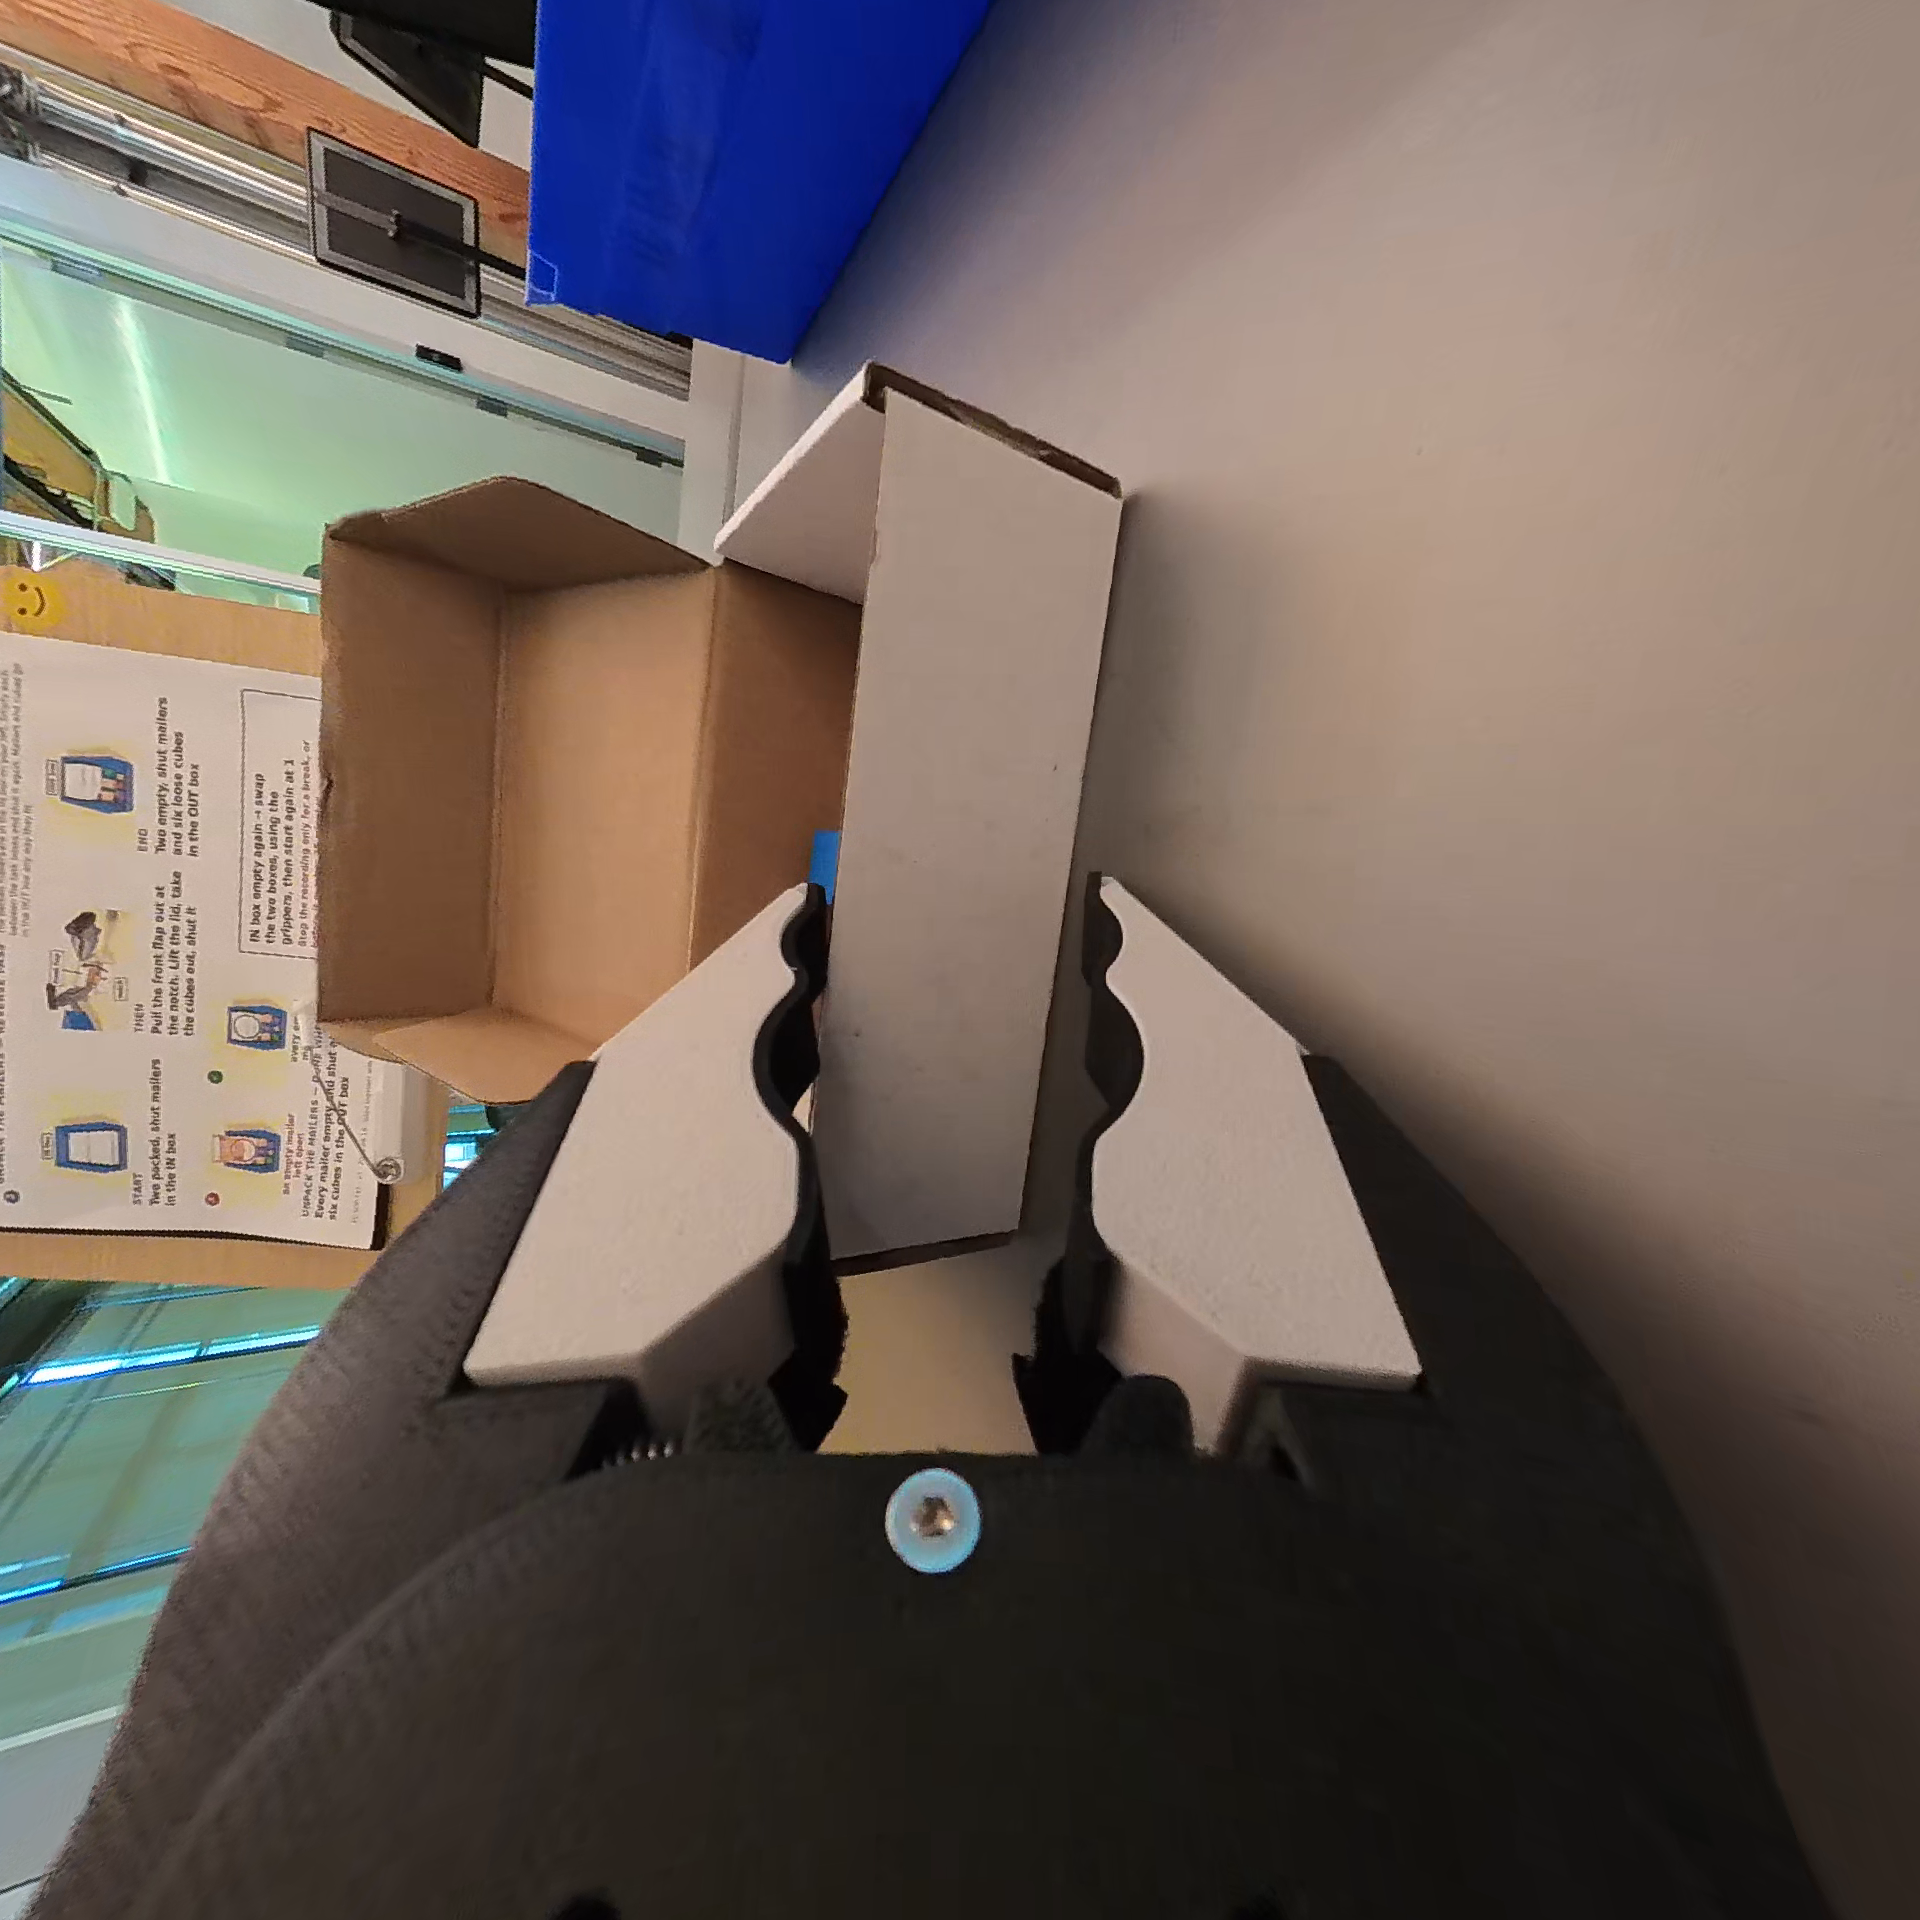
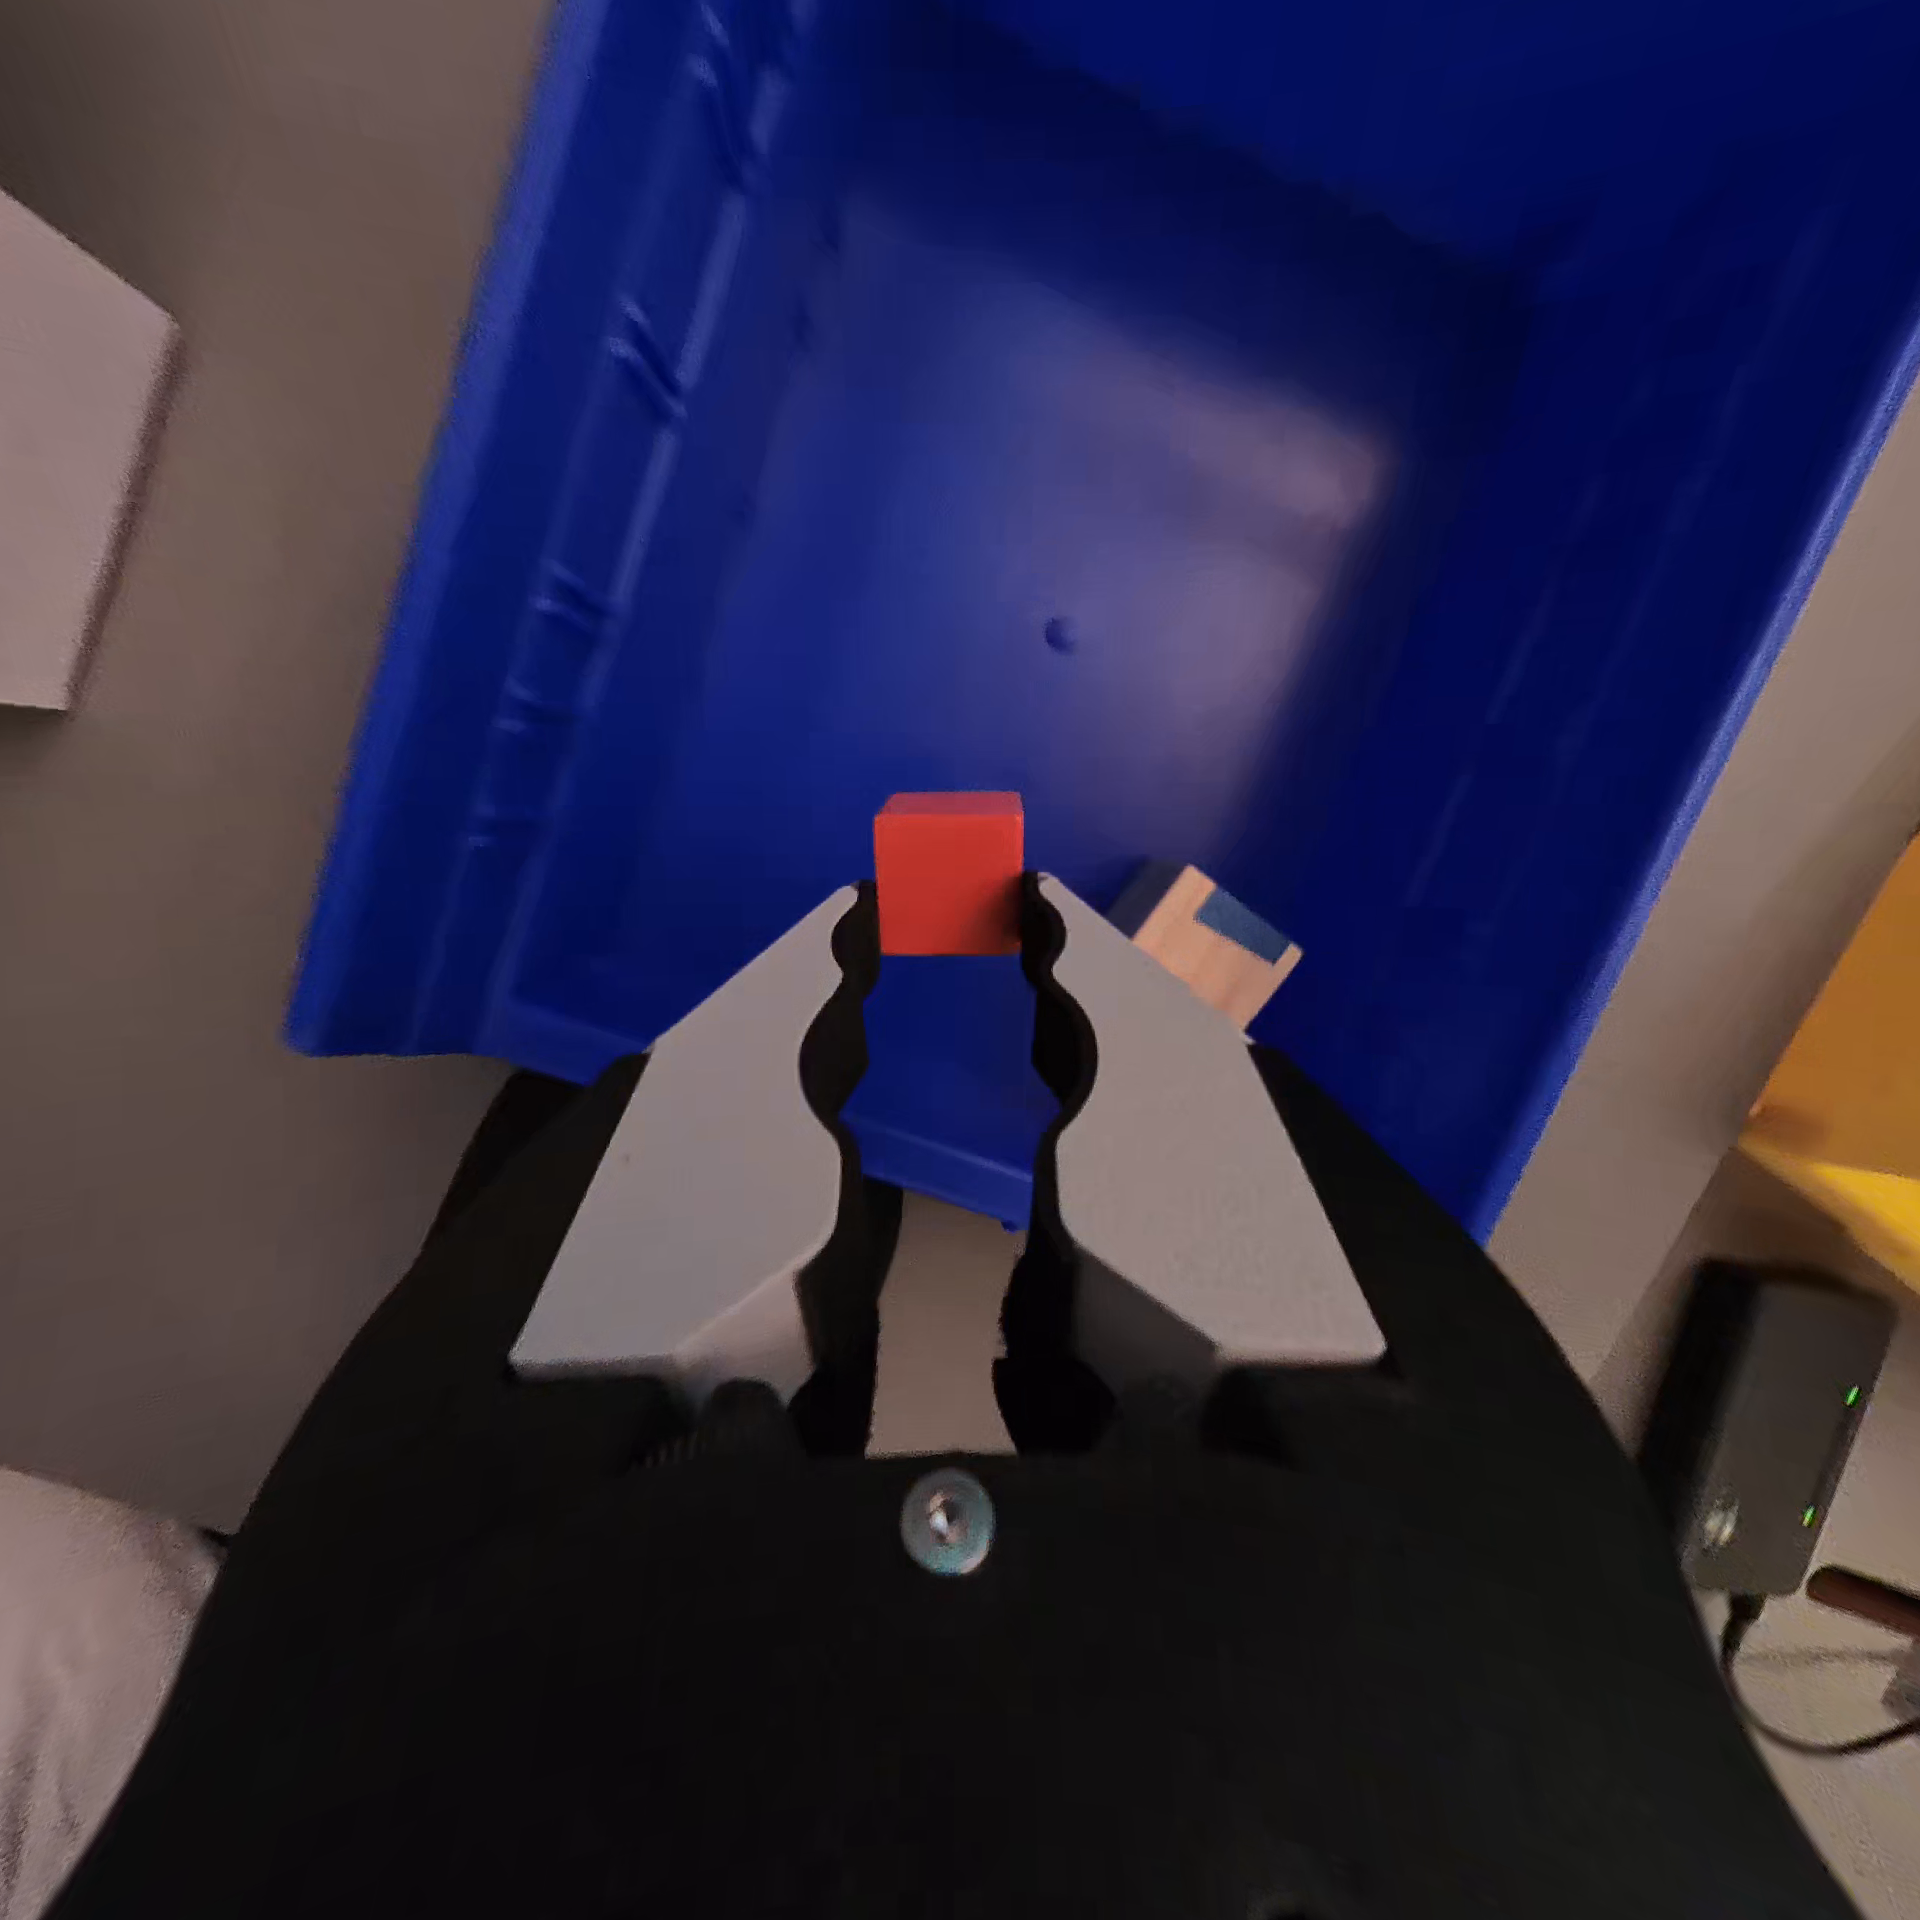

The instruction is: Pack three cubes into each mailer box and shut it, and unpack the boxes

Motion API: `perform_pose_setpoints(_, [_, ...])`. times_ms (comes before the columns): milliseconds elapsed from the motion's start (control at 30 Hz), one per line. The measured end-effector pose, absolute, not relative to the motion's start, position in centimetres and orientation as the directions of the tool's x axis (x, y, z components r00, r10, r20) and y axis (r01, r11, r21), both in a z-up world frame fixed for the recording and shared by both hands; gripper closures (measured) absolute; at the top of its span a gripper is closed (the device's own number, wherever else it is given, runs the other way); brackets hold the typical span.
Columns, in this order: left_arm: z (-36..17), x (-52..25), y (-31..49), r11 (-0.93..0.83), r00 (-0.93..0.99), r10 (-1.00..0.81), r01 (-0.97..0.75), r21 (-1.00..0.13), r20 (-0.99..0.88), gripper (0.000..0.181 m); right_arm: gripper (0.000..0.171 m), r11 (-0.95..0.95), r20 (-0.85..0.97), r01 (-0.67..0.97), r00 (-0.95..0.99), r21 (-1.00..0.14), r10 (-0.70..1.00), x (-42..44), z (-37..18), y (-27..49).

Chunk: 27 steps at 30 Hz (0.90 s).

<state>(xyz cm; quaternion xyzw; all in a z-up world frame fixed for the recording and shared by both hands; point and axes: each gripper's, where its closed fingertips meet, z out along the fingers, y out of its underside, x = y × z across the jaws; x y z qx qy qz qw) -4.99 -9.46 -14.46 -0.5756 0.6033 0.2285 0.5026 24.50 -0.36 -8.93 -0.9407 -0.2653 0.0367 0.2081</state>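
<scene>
In the left wrist view a white mailer box (image 1: 966, 831) stands on the grey table with its lid (image 1: 520, 790) open, brown inside. My left gripper (image 1: 951, 894) is open, its fingers spread across the box's near white wall. One finger (image 1: 686, 1122) touches the top edge. A bit of a blue cube (image 1: 826, 857) shows inside. In the right wrist view my right gripper (image 2: 948, 894) is shut on a red cube (image 2: 948, 883), held above the blue bin (image 2: 644, 623). A wooden cube with a blue face (image 2: 1210, 956) lies in the bin.
The blue bin (image 1: 727, 156) lies beyond the mailer box. A printed sheet on cardboard (image 1: 156, 935) stands behind the box. A corner of a white box (image 2: 73, 468) shows at left, a yellow thing (image 2: 1849, 1039) and a black power brick (image 2: 1766, 1434) at right. About 30 cm separates my left fingertips from my right. About 30 cm separates my right fingertips from the yellow thing (image 2: 1849, 1039).
</scene>
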Motion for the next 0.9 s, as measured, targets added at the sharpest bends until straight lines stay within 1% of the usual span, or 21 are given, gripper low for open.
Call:
perform_pose_setpoints(33, [-14.5, -5.0, -9.5, 0.234, 0.167, -0.463, -0.924, -0.302, -0.871, 0.133, 0.144, -0.796, 0.03, 0.468, 0.868, -0.383, 0.496, 24.9, -9.8, -0.4])
perform_pose_setpoints(133, [-14.5, -5.0, -9.5, 0.234, 0.169, -0.462, -0.924, -0.303, -0.871, 0.133, 0.144, -0.849, -0.022, 0.438, 0.885, -0.297, 0.464, 25.4, -12.4, -0.6])
perform_pose_setpoints(267, [-14.5, -5.1, -9.5, 0.233, 0.169, -0.46, -0.924, -0.303, -0.872, 0.133, 0.143, -0.884, 0.019, 0.419, 0.905, -0.206, 0.424, 26.9, -14.4, -0.4])
perform_pose_setpoints(400, [-14.5, -5.1, -9.4, 0.233, 0.172, -0.462, -0.923, -0.306, -0.87, 0.133, 0.141, -0.9, 0.001, 0.4, 0.914, -0.175, 0.406, 27.2, -15.5, -0.5])
perform_pose_setpoints(467, [-14.5, -5.1, -9.4, 0.231, 0.178, -0.466, -0.921, -0.313, -0.867, 0.133, 0.126, -0.905, -0.026, 0.374, 0.922, -0.201, 0.387, 26.8, -14.8, -0.2])
perform_pose_setpoints(500, [-14.5, -5.1, -9.3, 0.23, 0.179, -0.467, -0.921, -0.315, -0.866, 0.132, 0.122, -0.905, -0.017, 0.364, 0.926, -0.219, 0.377, 26.8, -13.9, 0.0])
perform_pose_setpoints(567, [-14.5, -5.1, -9.3, 0.23, 0.178, -0.468, -0.921, -0.314, -0.866, 0.133, 0.122, -0.887, 0.025, 0.357, 0.93, -0.292, 0.366, 26.4, -10.9, 0.4])
perform_pose_setpoints(600, [-14.5, -5.1, -9.3, 0.231, 0.176, -0.466, -0.922, -0.311, -0.867, 0.133, 0.122, -0.859, 0.046, 0.357, 0.929, -0.368, 0.366, 25.4, -8.7, 0.8])
perform_pose_setpoints(633, [-14.5, -5.1, -9.3, 0.232, 0.173, -0.464, -0.923, -0.308, -0.869, 0.133, 0.125, -0.807, 0.056, 0.369, 0.92, -0.461, 0.389, 23.5, -6.1, 1.3])
perform_pose_setpoints(667, [-14.5, -5.1, -9.3, 0.233, 0.17, -0.463, -0.923, -0.305, -0.87, 0.133, 0.126, -0.716, 0.068, 0.412, 0.887, -0.563, 0.457, 20.5, -3.4, 1.5])
perform_pose_setpoints(700, [-14.5, -5.1, -9.3, 0.234, 0.168, -0.462, -0.924, -0.303, -0.871, 0.133, 0.125, -0.567, 0.113, 0.488, 0.815, -0.664, 0.569, 16.6, -0.7, 1.3])
perform_pose_setpoints(733, [-14.5, -5.1, -9.3, 0.235, 0.167, -0.461, -0.924, -0.301, -0.871, 0.133, 0.127, -0.367, 0.183, 0.56, 0.697, -0.743, 0.693, 12.0, 1.7, 0.3])
perform_pose_setpoints(767, [-14.5, -5.1, -9.3, 0.235, 0.167, -0.461, -0.924, -0.301, -0.872, 0.133, 0.13, -0.156, 0.255, 0.608, 0.533, -0.778, 0.807, 7.4, 3.0, -1.9])
perform_pose_setpoints(800, [-14.5, -5.1, -9.3, 0.235, 0.166, -0.46, -0.925, -0.3, -0.872, 0.133, 0.131, 0.024, 0.321, 0.63, 0.363, -0.776, 0.875, 3.6, 3.2, -4.5])
perform_pose_setpoints(833, [-14.5, -5.1, -9.4, 0.236, 0.164, -0.459, -0.925, -0.298, -0.873, 0.133, 0.132, 0.162, 0.387, 0.655, 0.215, -0.738, 0.897, 0.7, 2.3, -6.4])
perform_pose_setpoints(867, [-14.5, -5.1, -9.4, 0.236, 0.163, -0.458, -0.925, -0.296, -0.874, 0.133, 0.135, 0.238, 0.443, 0.687, 0.136, -0.687, 0.886, -1.2, 1.0, -6.8])
perform_pose_setpoints(900, [-14.5, -5.1, -9.4, 0.236, 0.162, -0.457, -0.926, -0.294, -0.875, 0.134, 0.137, 0.258, 0.472, 0.731, 0.1, -0.632, 0.876, -2.6, -0.8, -6.5])
